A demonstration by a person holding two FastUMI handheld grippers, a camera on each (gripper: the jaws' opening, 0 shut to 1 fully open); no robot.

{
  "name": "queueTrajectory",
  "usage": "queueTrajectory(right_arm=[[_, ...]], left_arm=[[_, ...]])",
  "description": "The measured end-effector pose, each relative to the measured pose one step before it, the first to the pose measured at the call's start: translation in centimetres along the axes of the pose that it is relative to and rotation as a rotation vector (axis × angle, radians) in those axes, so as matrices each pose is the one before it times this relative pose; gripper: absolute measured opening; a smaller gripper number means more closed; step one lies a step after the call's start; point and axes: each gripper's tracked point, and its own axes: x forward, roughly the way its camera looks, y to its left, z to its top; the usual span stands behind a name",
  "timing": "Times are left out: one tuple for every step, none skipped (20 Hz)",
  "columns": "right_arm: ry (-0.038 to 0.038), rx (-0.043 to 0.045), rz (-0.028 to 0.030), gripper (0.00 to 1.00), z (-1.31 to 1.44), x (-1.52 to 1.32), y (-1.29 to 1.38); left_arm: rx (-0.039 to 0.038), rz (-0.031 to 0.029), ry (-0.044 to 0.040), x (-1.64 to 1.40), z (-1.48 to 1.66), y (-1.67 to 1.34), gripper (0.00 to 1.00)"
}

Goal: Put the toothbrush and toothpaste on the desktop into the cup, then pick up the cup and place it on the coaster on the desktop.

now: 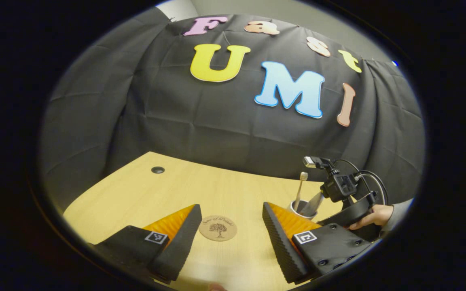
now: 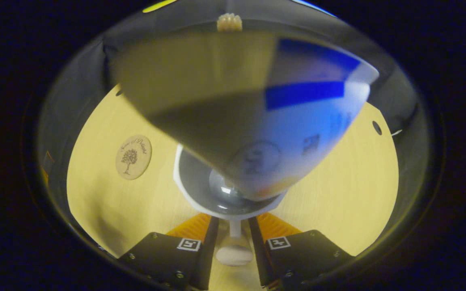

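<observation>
A white cup (image 1: 302, 210) stands right of centre on the desk, with a toothbrush (image 1: 300, 186) and a toothpaste tube (image 1: 313, 203) leaning in it. From above in the right gripper view, the tube (image 2: 297, 133) looms over the cup's rim (image 2: 182, 190), and the toothbrush head (image 2: 229, 22) shows at the top. My right gripper (image 2: 233, 221) is shut on the cup's handle (image 2: 235, 232). My left gripper (image 1: 231, 207) stands open low over the desk. The round wooden coaster (image 1: 217, 228) lies just beyond its fingers, left of the cup, also in the right gripper view (image 2: 133, 157).
The light wooden desk (image 1: 184, 182) has a cable hole (image 1: 157, 169) at its far left and another (image 2: 377, 127) near the wall. A hand (image 1: 372, 216) holds the right gripper (image 1: 340, 214) by the cup. The booth's black cloth wall closes the back.
</observation>
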Motion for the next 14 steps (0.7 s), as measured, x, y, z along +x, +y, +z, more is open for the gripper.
queueTrajectory(right_arm=[[-0.0029, 0.00742, -0.00303, 0.45, 0.381, -0.67, -0.212], [0.00333, 0.02306, -0.01816, 0.27, 0.039, 1.087, -0.583], [0.00008, 0.00499, 0.00472, 0.29, -0.106, -0.401, 0.08], [-0.0057, -0.00131, -0.00341, 0.25, 0.103, -0.108, -0.18], [-0.00462, -0.00169, -0.00277, 0.28, -0.043, 0.1, 0.145], [-0.00653, -0.00734, 0.0026, 0.24, 0.042, 0.079, 0.103], [-0.00773, -0.00006, 0.00158, 0.23, -0.013, 0.157, 0.023], [-0.00482, -0.00304, 0.00308, 0.22, 0.098, -0.187, 0.036], [-0.00659, 0.0064, 0.0067, 0.27, 0.105, 0.094, 0.09], [0.00162, 0.00688, 0.00601, 0.26, 0.122, -0.092, 0.087], [-0.00522, 0.00534, 0.00554, 0.26, 0.134, -0.21, 0.135], [-0.00737, -0.0005, 0.00507, 0.27, 0.32, -0.223, 0.132], [-0.00118, -0.0023, 0.0076, 0.27, 0.222, -0.354, 0.163], [0.00047, -0.00253, 0.00908, 0.26, 0.116, -0.257, 0.303]], left_arm=[[-0.00384, 0.00649, 0.00377, 0.02, -0.114, 0.263, 0.97], [-0.00405, 0.00213, 0.00517, 0.021, -0.225, 0.257, 1.0], [-0.00404, 0.00259, 0.00374, 0.047, -0.098, 0.109, 1.0], [-0.00426, 0.00317, 0.00224, 0.005, -0.123, 0.179, 0.97], [-0.00369, 0.00277, 0.00063, 0.01, 0.0, 0.124, 0.97], [-0.002, 0.00223, 0.00061, 0.063, -0.061, 0.062, 0.97], [-0.0009, 0.00282, -0.00027, 0.073, -0.037, 0.084, 0.97], [-0.0003, 0.00334, -0.00096, -0.136, 0.026, 0.12, 0.97], [-0.00002, 0.00253, -0.00066, 0.117, 0.02, 0.152, 0.97], [0.00032, 0.00405, -0.00044, -0.009, -0.01, 0.181, 0.97], [-0.00066, 0.00318, -0.00083, 0.022, -0.003, 0.136, 0.97], [-0.00152, 0.00249, 0.00039, -0.09, -0.019, 0.155, 0.97], [-0.00185, 0.00372, -0.00022, -0.071, 0.107, 0.043, 0.97], [-0.00356, 0.00307, -0.00074, -0.061, 0.021, 0.184, 0.97]])
